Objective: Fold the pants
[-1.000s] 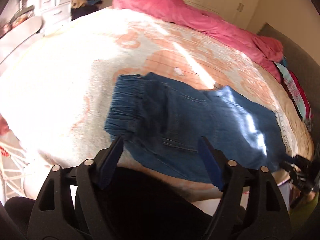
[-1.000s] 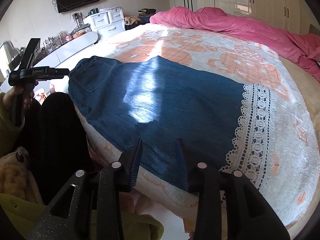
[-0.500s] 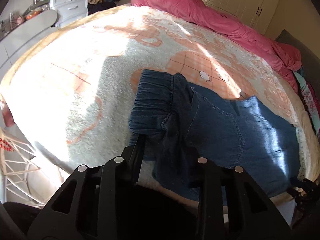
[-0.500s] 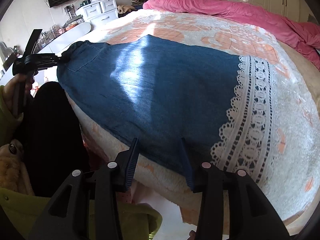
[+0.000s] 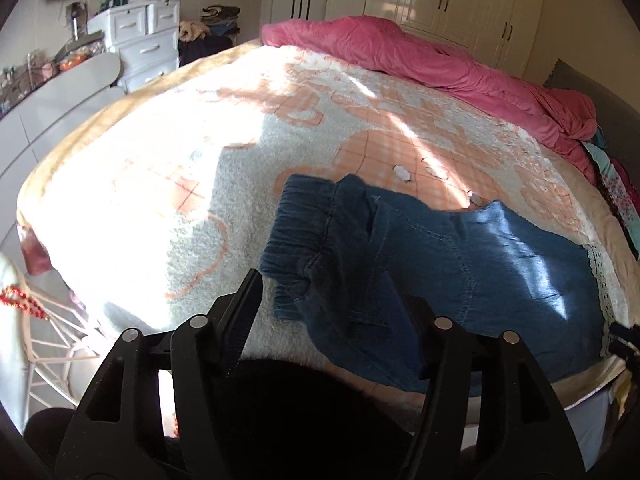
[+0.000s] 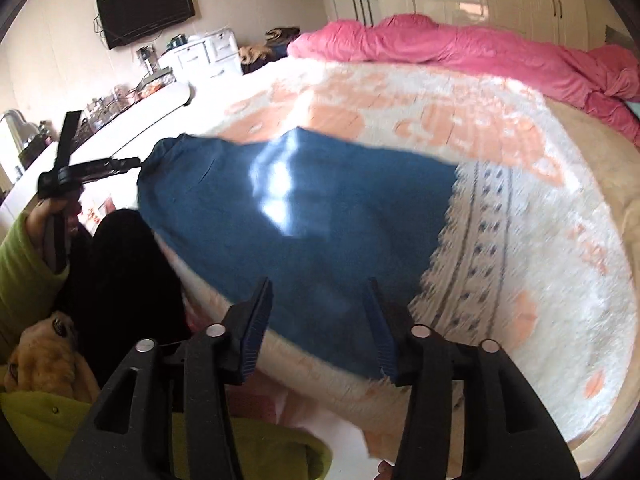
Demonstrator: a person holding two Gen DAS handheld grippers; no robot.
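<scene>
On the blanket (image 5: 152, 216) near the bed's front edge lay the pants (image 5: 460, 272), doubled lengthwise, waistband rumpled; the crosswise folds were left, we judged. Our left gripper (image 5: 332, 320) and right gripper (image 6: 320, 320) were both opening, pinching nothing.

Pants (image 5: 420, 264) flat on bed (image 5: 160, 200) near edge; duvet (image 5: 420, 60) behind, drawers (image 5: 140, 40) seemingly beyond.

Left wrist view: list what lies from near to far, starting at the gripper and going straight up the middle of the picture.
left gripper → blue pants → white and peach blanket → pink duvet → cream wardrobe doors
</scene>
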